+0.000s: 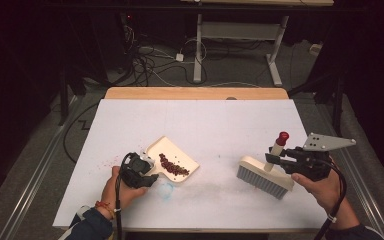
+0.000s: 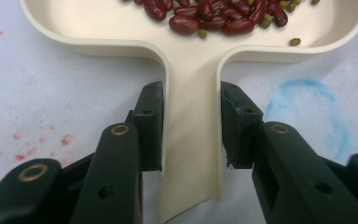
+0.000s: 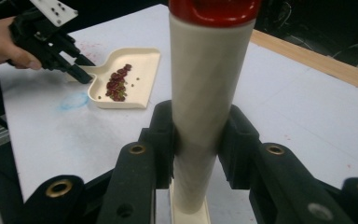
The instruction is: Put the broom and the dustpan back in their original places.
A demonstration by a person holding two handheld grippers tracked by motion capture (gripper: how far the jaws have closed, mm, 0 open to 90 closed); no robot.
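At a white-covered table (image 1: pixel 205 120), the left gripper (image 2: pixel 191 126) clamps both jaws on the flat handle of a cream dustpan (image 1: pixel 172 161) lying on the near-left part of the surface, its handle pointing back toward the person and its open mouth facing away to the right, with dark red beans (image 1: pixel 173 165) heaped inside. The right gripper (image 3: pixel 196 140) is clamped on the cream, red-capped handle of a brush (image 1: pixel 265 176) at the near right, well apart from the pan. That handle stands nearly upright, bristles down on the table, the long brush head running diagonally from far left to near right.
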